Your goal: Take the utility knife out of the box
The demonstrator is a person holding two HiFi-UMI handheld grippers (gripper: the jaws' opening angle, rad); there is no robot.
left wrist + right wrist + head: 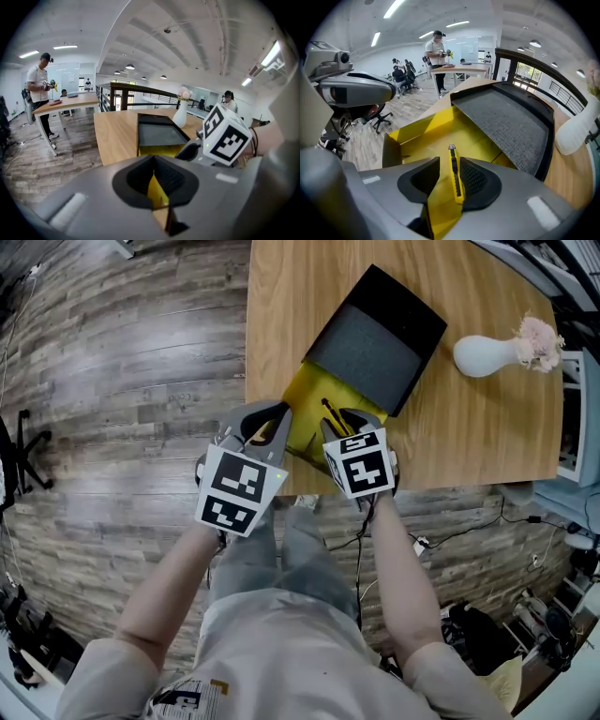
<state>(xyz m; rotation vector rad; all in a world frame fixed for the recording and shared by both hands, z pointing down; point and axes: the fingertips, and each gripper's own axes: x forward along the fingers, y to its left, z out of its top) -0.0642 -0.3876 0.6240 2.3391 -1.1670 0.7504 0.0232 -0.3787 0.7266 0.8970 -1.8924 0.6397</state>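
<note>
A pale wooden tabletop (469, 427) stands on a grey plank floor (122, 362), seen from above. Near its front edge lies an open box (302, 401) with a bright yellow inside. Its black lid (377, 334), lined with grey foam, is folded back across the tabletop. A white vase (486, 354) holding pink flowers lies on its side to the right, well apart from the box.

A person's two forearms reach down to the front edge of the tabletop, each hand holding a grey tool topped with a cube of black-and-white square markers.

The left claw (154, 176) is at the box's near left corner. Its dark ribbed pads stand apart, and a thin yellow wall of the box rises edge-on in the gap between them, with neither pad seen pressing on it.

The right claw (348, 424) hangs over the open box, tilted steeply down. Its jaws are spread wide and grip nothing.

The utility knife (454, 176) lies flat on the yellow floor of the box, seen in the gap between the right claw's pads and closer to the right-hand one. It is slim and yellow, with a black strip running along its middle and a small metal tip at the far end, which points towards the lid.
</note>
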